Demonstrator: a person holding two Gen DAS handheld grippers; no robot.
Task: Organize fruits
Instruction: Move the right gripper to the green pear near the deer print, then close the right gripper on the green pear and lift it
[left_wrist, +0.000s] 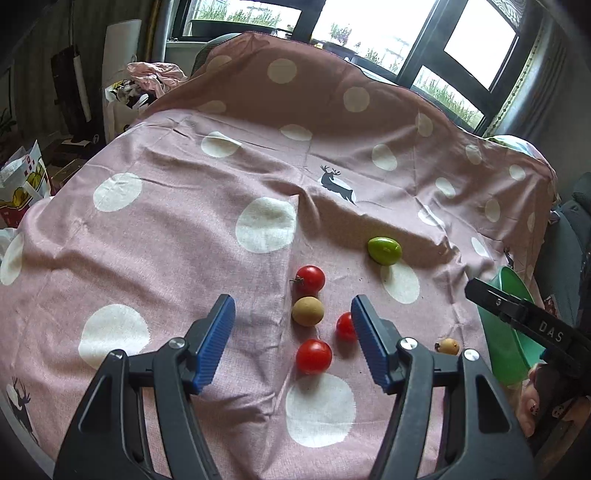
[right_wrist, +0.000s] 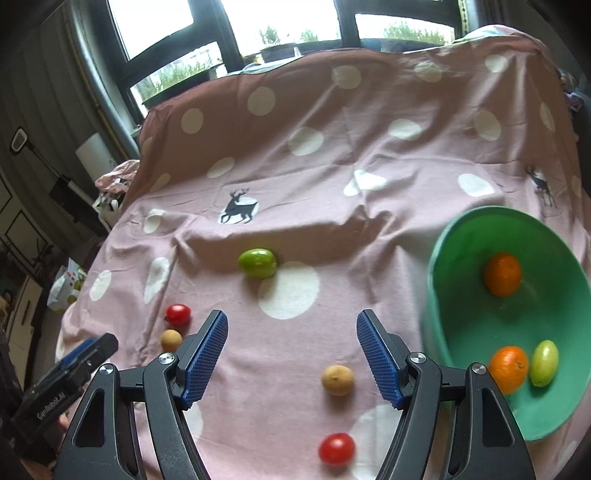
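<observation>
Now, from the left wrist, the left claw (left_wrist: 293, 338) hangs with jaws apart over a cluster of small fruit on the pink cloth (left_wrist: 166, 240): three red tomatoes (left_wrist: 313, 356), a tan fruit (left_wrist: 307, 311), a green one (left_wrist: 384, 250) farther back. They look light, smooth, easily bruised; grip each gently across its middle.

From the right wrist, the right claw (right_wrist: 291, 356) is likewise apart and empty, beside the green bowl (right_wrist: 439, 254) holding oranges (right_wrist: 502, 274).

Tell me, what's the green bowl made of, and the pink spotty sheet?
The green bowl looks like smooth plastic: even colour, soft sheen. The pink sheet looks like matte woven cloth, likely cotton, since it wrinkles and folds.
</observation>
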